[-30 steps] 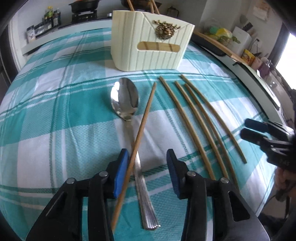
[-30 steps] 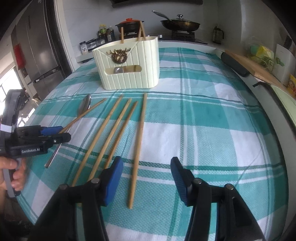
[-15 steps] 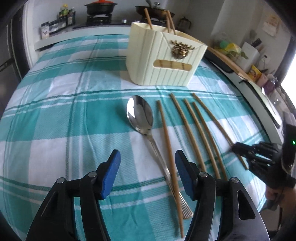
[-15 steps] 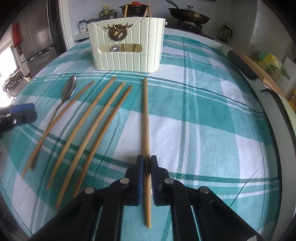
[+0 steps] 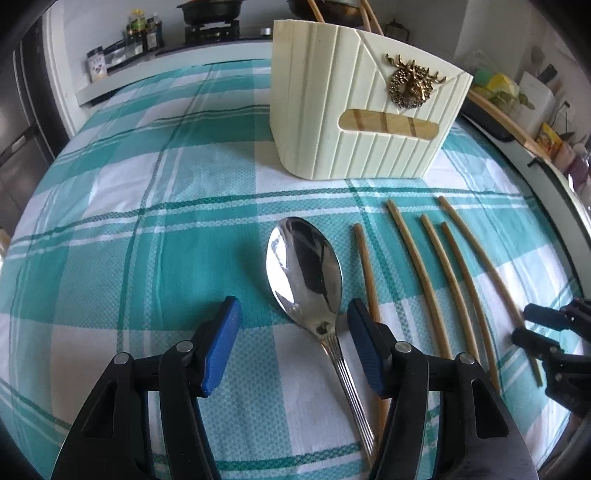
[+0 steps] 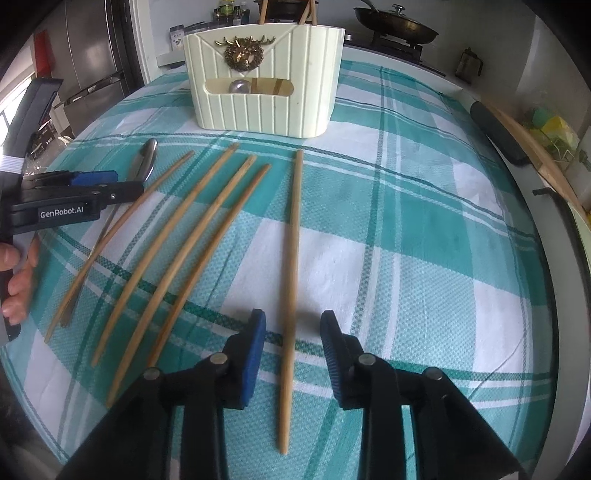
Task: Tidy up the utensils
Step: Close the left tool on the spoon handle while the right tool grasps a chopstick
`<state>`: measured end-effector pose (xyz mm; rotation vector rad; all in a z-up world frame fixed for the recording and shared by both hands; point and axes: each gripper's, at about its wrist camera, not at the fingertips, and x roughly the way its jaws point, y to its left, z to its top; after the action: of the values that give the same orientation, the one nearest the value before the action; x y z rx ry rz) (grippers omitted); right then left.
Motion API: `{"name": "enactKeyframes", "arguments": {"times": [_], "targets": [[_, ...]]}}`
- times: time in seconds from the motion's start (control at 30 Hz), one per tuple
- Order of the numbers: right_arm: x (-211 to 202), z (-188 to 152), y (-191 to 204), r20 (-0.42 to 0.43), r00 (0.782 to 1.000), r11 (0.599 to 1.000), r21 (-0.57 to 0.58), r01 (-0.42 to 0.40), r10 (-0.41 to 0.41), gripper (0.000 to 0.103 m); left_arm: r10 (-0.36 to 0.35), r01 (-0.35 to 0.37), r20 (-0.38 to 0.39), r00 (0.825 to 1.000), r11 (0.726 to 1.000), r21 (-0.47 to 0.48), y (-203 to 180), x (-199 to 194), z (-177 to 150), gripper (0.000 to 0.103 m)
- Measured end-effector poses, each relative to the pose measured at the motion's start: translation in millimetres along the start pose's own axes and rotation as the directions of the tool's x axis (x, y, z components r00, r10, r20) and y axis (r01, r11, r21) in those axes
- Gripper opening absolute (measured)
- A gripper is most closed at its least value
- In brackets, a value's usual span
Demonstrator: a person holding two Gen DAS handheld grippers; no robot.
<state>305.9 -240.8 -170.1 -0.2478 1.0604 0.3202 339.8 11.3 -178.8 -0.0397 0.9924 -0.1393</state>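
Observation:
A steel spoon point(image 5: 303, 266) lies on the checked cloth, its neck between the jaws of my left gripper point(image 5: 291, 314), whose blue pads stand clear of it while closing a little. Several wooden chopsticks point(image 5: 417, 266) lie side by side to its right. My right gripper point(image 6: 292, 321) straddles the rightmost chopstick point(image 6: 293, 258); its jaws are opening and the pads do not touch the stick. The cream ribbed holder point(image 6: 266, 81) with a gold stag badge stands behind, with chopsticks and a spoon inside. The left gripper point(image 6: 122, 184) shows beside the spoon point(image 6: 146, 160).
The teal and white tablecloth point(image 6: 424, 240) covers the table. A wooden board and a dark roll point(image 6: 498, 136) lie along the right edge. Beyond the table are a stove with a pan point(image 6: 399, 26), jars and a fridge point(image 6: 96, 66). A person's fingers point(image 6: 18, 280) hold the left gripper's handle.
The right gripper closed on the rightmost chopstick and has now spread its jaws again, the stick lying on the cloth. The left gripper shifted from the leftmost chopstick over to the spoon and widened.

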Motion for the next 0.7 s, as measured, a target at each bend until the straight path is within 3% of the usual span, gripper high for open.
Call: {"name": "enactKeyframes", "arguments": {"times": [0.2,0.23,0.27,0.4,0.47,0.5,0.6,0.7], "targets": [[18.2,30.2,-6.5,0.0,1.0,1.0,0.012,-0.025,0.025,0.031,0.046,-0.046,0.002,0.999,0.999,0.012,-12.9,10.7,11.8,0.06],[21.1,35.5,-6.8,-0.001,1.0,0.999,0.013,-0.031,0.031,0.031,0.053,-0.053,0.009,0.999,0.998,0.02,-15.5,11.6,12.4,0.056],[25.1,42.3,-7.1,-0.005,0.999,0.999,0.014,-0.04,0.04,0.031,0.049,-0.05,0.015,0.999,0.998,0.024,-16.3,11.5,12.3,0.044],[43.2,74.5,-7.9,-0.007,0.998,0.998,0.019,-0.056,0.056,0.031,0.016,-0.017,0.026,1.0,1.0,0.008,-13.0,11.4,15.5,0.043],[50.5,88.4,-5.5,-0.015,0.998,0.998,0.001,-0.058,0.058,0.011,-0.014,0.015,0.028,1.0,1.0,-0.006,-9.4,10.8,18.0,0.042],[54.1,95.2,-5.4,-0.02,0.998,0.998,-0.003,-0.06,0.06,0.007,-0.031,0.032,0.027,0.999,0.999,-0.017,-7.5,9.4,19.3,0.042],[55.1,106.1,-10.7,-0.032,0.995,0.995,0.028,-0.091,0.092,0.007,-0.049,0.051,0.075,0.996,0.998,-0.027,-4.0,-10.5,22.0,0.042],[32.8,107.6,-18.1,0.021,0.992,0.99,0.064,-0.124,0.123,0.007,-0.067,0.073,0.137,0.988,0.997,-0.036,-2.6,-38.6,25.2,0.042]]}}
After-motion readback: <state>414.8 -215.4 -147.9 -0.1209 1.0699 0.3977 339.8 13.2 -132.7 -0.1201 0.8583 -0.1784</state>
